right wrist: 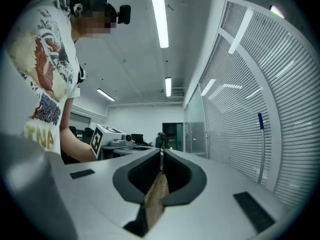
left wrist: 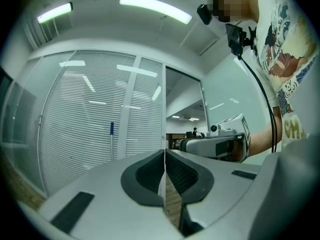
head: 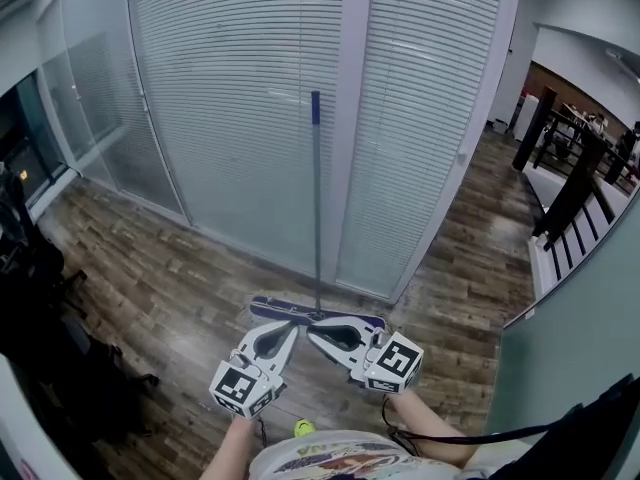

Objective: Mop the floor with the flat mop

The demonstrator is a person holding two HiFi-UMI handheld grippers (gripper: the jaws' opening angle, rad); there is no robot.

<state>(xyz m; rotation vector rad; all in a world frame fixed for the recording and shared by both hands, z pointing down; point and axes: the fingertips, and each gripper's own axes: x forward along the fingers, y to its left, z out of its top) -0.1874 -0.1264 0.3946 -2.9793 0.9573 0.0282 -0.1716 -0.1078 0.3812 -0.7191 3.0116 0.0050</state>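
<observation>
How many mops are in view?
1. The mop stands upright at the blinds, its head flat on the floor. Any others would be out of frame.

An office: glass partition walls (head: pixel 90 118) hung with closed slat blinds (head: pixel 240 118), a wood-plank floor (head: pixel 170 278), long ceiling lights (left wrist: pixel 155 6), and an open room further back with dark office chairs (right wrist: pixel 75 132).

One flat mop (head: pixel 317 218), two grippers (left gripper (head: pixel 290 328), right gripper (head: pixel 313 335)), one person (head: pixel 340 460).
</observation>
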